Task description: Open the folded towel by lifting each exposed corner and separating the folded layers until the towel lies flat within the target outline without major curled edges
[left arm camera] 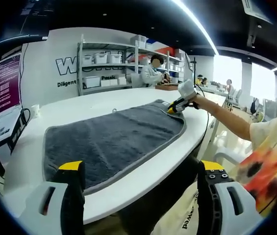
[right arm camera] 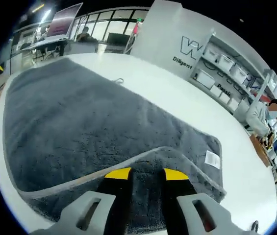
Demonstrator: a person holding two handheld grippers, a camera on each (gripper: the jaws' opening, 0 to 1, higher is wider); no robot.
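Right gripper (right arm camera: pixel 146 175) on towel (right arm camera: pixel 79 127) corner

The towel (left arm camera: pixel 110 139) is spread on the tabletop (left arm camera: pixel 87 100), reaching almost to its near edge, beyond which the left gripper (left arm camera: pixel 140 171) is held clear of both. At the towel's far right corner in the left gripper view the right gripper (left arm camera: pixel 179 105) is set, and in the right gripper view its fingers (right arm camera: pixel 120 175) are placed on a fold of the towel's edge turned back over the layer below. Behind the tabletop a shelf (left arm camera: pixel 111 63) is stood against the wall, with a person (left arm camera: pixel 151 72) just to its right.
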